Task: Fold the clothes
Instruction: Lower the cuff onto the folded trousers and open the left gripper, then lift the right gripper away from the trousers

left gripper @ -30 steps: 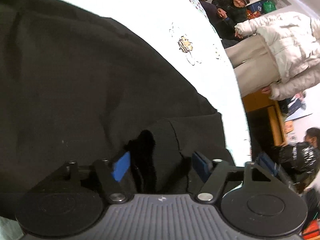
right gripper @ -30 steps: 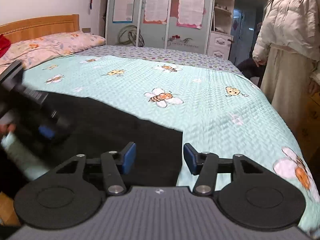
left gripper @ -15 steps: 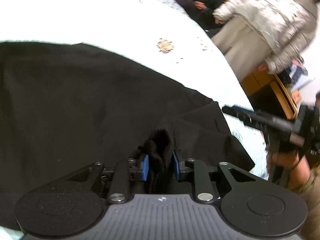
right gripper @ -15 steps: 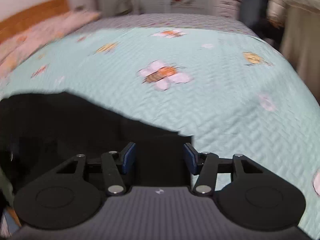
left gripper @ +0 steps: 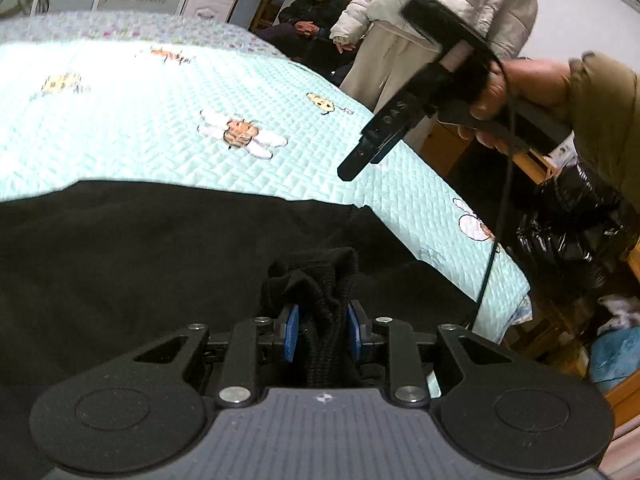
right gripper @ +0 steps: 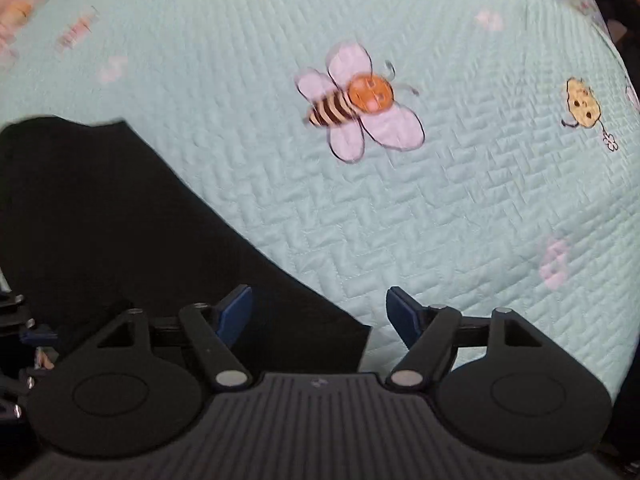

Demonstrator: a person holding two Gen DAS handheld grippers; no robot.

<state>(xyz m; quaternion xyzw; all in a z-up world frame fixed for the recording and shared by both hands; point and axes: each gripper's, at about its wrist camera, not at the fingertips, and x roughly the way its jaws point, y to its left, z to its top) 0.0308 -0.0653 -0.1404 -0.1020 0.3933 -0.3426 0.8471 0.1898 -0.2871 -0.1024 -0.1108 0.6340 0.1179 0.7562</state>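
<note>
Black garment [left gripper: 120, 272] spread on the bed [left gripper: 140, 128], one bunched edge pinched in the left tongs [left gripper: 322, 330].
The right tongs [right gripper: 320, 314], empty and opening above its corner, should bite that corner fully before both lift evenly.

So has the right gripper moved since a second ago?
Yes. The right gripper has tipped down over the garment's corner; the wardrobe is gone from its view, only the bee quilt shows. Its jaws are opening, nothing gripped.
</note>
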